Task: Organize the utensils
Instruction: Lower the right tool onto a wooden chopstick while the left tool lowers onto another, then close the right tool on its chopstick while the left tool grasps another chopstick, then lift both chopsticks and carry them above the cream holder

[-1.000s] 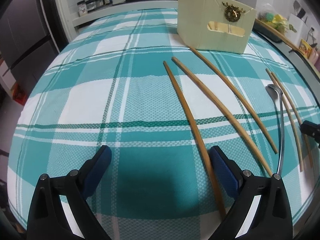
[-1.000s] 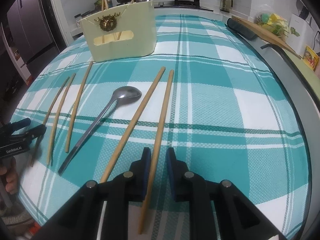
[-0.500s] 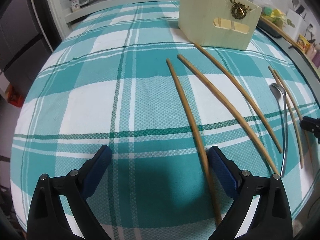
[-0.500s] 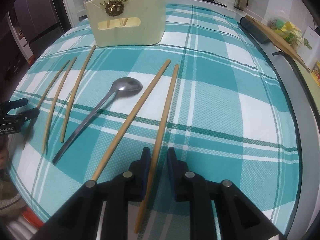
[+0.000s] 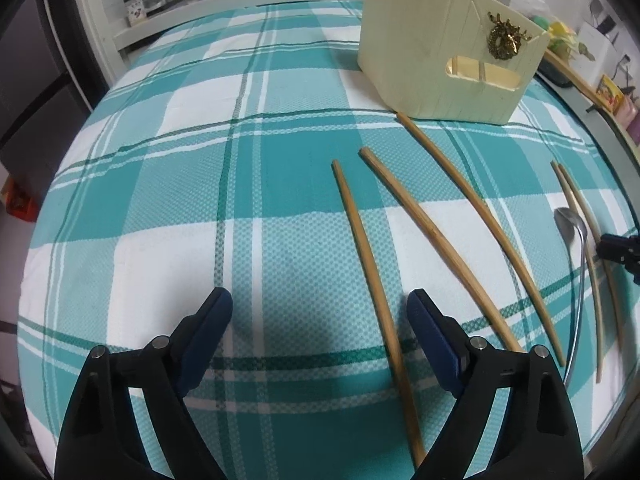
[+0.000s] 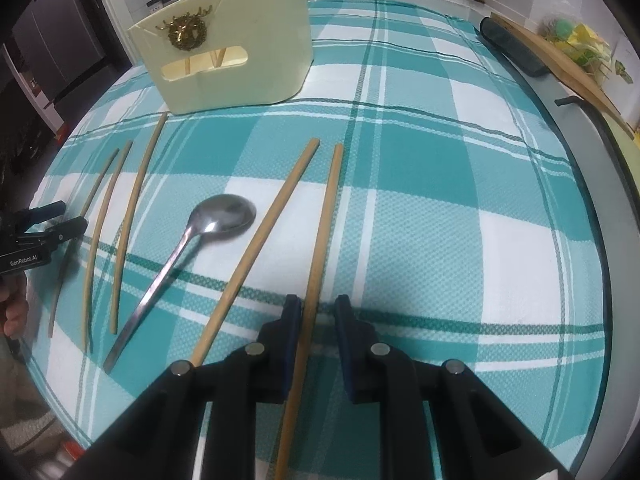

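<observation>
Wooden chopstick, end hidden, between narrow-parted right jaws; another chopstick between wide, just-narrowing left jaws

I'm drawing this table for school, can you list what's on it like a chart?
Cloth: teal plaid tablecloth
Loose: five chopsticks, one metal spoon
Holder: cream utensil holder, chopsticks inside
Left gripper: open, jaws just been closing, around leftmost chopstick
Right gripper: narrow, around rightmost chopstick, gap at one pad
</observation>
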Available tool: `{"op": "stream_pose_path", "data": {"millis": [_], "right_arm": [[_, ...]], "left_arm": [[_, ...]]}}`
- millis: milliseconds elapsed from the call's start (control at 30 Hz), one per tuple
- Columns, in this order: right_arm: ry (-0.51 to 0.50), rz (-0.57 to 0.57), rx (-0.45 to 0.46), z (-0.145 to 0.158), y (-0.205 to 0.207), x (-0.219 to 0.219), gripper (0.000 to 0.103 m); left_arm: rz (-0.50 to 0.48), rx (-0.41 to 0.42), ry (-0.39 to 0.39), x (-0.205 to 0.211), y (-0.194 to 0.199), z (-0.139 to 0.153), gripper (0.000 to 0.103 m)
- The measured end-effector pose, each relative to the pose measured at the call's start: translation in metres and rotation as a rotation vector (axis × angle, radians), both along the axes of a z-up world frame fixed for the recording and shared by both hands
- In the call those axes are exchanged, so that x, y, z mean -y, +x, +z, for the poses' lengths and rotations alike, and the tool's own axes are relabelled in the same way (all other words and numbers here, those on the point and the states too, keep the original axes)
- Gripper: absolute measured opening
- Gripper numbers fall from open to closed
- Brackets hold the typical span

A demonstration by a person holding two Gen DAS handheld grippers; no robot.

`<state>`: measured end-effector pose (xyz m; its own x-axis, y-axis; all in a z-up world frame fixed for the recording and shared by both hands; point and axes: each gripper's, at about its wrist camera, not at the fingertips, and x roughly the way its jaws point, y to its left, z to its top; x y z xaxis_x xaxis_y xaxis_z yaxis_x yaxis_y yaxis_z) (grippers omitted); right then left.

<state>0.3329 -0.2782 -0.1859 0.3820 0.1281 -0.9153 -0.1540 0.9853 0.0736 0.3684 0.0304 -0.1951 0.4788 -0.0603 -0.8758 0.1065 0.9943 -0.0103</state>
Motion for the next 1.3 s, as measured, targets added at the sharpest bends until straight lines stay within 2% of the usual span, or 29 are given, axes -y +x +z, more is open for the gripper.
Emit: {"op": "stream_pose_path", "data": {"millis": [133, 267, 433, 467, 500, 533, 567, 600, 733, 833, 1133, 1300], "right_arm": [[-0.028, 0.018, -0.008, 0.000, 0.027, -0.007, 0.018], [-0.059, 0.035, -0.013, 0.000, 0.056, -0.016, 0.018], [-0.045, 0.018, -0.020, -0.002, 0.087, -0.017, 0.018], [-0.043, 0.014, -0.022, -0.002, 0.091, -0.017, 0.018], [-0.041, 0.012, -0.019, -0.002, 0.095, -0.017, 0.018], [-0.044, 0.013, -0.019, -0.002, 0.098, -0.018, 0.016], [-0.052, 0.014, -0.017, -0.002, 0.101, -0.019, 0.009], [-0.052, 0.012, -0.015, -0.002, 0.103, -0.019, 0.008], [0.016, -0.009, 0.015, -0.001, 0.105, -0.013, 0.007], [0.096, -0.025, 0.066, 0.013, 0.098, -0.004, 0.007], [0.199, -0.015, 0.325, 0.114, 0.040, 0.007, 0.007], [0.230, 0.002, 0.447, 0.160, -0.001, 0.006, 0.007]], "left_arm": [[0.004, -0.014, -0.012, -0.002, 0.019, 0.002, 0.080], [0.027, -0.029, -0.057, -0.009, 0.037, 0.005, 0.074], [0.015, -0.046, -0.063, 0.000, 0.052, 0.006, 0.057], [0.007, -0.043, -0.046, 0.004, 0.053, 0.006, 0.052], [-0.004, -0.037, -0.025, 0.008, 0.054, 0.007, 0.040], [-0.017, -0.026, -0.004, 0.012, 0.055, 0.007, 0.033], [-0.030, -0.017, 0.000, 0.015, 0.055, 0.008, 0.019], [-0.043, -0.014, -0.014, 0.017, 0.056, 0.008, 0.007], [-0.037, -0.002, -0.075, 0.013, 0.053, 0.012, 0.003], [-0.026, 0.054, -0.112, 0.006, 0.042, 0.032, 0.003], [-0.035, 0.311, -0.233, -0.016, -0.018, 0.141, 0.003], [-0.049, 0.410, -0.271, -0.025, -0.050, 0.178, 0.003]]}}
